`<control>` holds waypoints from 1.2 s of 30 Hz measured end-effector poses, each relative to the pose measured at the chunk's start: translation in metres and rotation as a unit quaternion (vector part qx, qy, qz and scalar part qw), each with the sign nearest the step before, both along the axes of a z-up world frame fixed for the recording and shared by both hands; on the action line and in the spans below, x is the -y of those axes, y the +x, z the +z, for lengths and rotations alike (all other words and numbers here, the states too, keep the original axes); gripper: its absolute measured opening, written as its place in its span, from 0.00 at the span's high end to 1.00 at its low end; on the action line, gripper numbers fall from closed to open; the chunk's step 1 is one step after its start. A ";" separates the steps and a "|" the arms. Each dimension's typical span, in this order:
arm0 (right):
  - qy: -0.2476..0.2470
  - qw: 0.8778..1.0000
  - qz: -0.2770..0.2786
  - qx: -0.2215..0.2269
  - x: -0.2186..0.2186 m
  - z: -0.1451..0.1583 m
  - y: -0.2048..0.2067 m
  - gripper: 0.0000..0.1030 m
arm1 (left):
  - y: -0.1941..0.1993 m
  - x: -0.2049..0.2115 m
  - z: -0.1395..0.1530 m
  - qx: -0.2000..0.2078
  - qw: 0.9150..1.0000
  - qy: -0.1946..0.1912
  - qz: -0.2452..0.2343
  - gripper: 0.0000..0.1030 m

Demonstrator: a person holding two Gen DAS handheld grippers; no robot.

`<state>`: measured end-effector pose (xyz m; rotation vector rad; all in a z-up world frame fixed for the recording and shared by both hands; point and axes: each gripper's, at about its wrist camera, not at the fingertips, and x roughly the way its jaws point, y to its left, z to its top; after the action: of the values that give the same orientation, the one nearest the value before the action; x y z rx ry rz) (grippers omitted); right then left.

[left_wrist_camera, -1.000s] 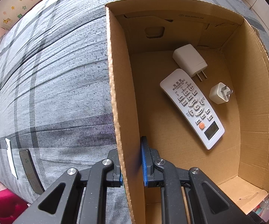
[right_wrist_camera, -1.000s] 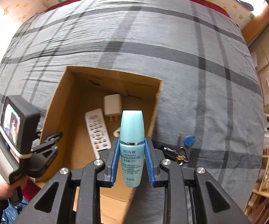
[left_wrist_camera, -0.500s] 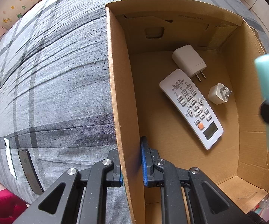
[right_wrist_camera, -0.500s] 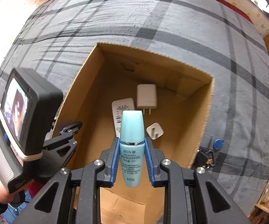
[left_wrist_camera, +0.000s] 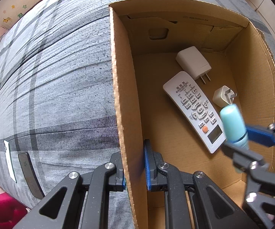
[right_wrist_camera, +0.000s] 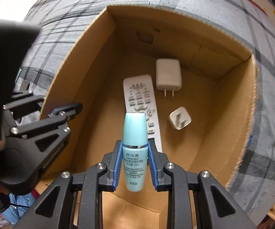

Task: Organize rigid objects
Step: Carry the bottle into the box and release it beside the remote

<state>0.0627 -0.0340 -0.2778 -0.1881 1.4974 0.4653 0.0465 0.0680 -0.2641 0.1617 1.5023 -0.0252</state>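
Observation:
An open cardboard box lies on a bed. My left gripper is shut on the box's left wall, one finger inside and one outside. A pale blue lotion bottle is clamped cap-forward in my right gripper, which hangs inside the box above the near end of a white remote. On the box floor beyond lie a large white charger and a small white plug.
A grey plaid bedspread surrounds the box. A white phone and a dark phone lie side by side near the bed's left edge. Bare cardboard floor shows to the left of the remote.
My right gripper has come down with the bottle from above the bed into the box, entering the left wrist view from the right. My left gripper stays clamped on the box wall.

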 end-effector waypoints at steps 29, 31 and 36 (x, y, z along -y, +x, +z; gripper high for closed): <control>-0.003 1.000 -0.002 -0.010 -0.003 -0.022 0.001 0.52 | -0.001 -0.002 -0.001 0.001 1.000 0.001 0.001 0.85; -0.003 1.000 -0.005 -0.006 -0.001 -0.019 0.001 0.52 | -0.002 -0.001 -0.001 0.001 1.000 0.001 0.001 0.86; 0.004 1.000 -0.008 0.006 0.010 0.002 0.002 0.52 | -0.002 -0.001 -0.001 0.001 1.000 0.002 0.001 0.86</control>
<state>0.0645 -0.0436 -0.2753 -0.1725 1.4841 0.4552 0.0445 0.0691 -0.2652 0.1623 1.4999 -0.0200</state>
